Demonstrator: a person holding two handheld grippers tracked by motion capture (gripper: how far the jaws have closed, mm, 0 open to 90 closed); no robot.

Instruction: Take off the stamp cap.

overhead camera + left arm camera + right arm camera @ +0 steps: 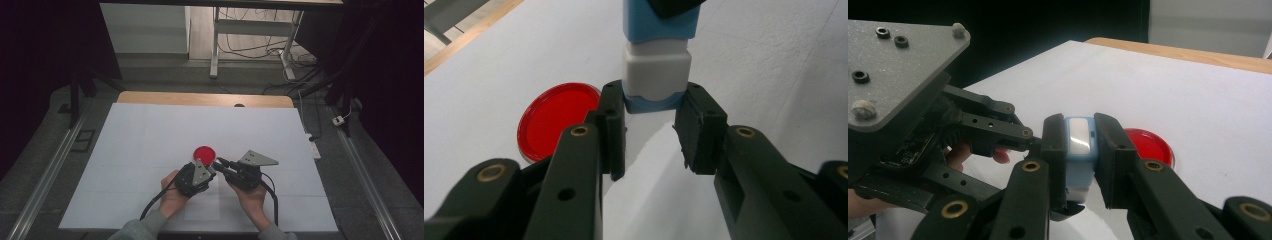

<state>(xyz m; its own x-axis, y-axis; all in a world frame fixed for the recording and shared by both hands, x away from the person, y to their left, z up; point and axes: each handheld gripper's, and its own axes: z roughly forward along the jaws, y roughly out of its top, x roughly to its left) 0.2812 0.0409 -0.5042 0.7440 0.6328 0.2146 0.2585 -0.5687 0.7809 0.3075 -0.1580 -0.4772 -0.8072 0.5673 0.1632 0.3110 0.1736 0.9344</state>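
We are holding our left gripper [650, 131] with its jaws pressing on the near end of a little blue and white box [657, 65]. In the left gripper view, that end is sitting between the two black pads [701, 127]. We are holding our right gripper [1082, 150] with its jaws squeezing the other end of the same box [1079, 150]. So both claws are closed on the box, one on each end, and it is hanging between them just above the table.

The box is small and blocky, with rounded corners. It is going blue, then white, then blue along its length. In the right gripper view a shiny white panel is showing on it. We are not seeing any words or labels that we can read.

In the high view our two grippers [212, 167] are meeting near the middle of the table, close to our side. A flat red round lid [204, 153] is lying just beyond them.

The table is wearing a big white sheet [150, 140], and a strip of wooden edge [200, 98] is showing at the far side. Past it, a grey floor, a white desk frame [216, 45] and loose cables [255, 47] are sitting in a dim room.
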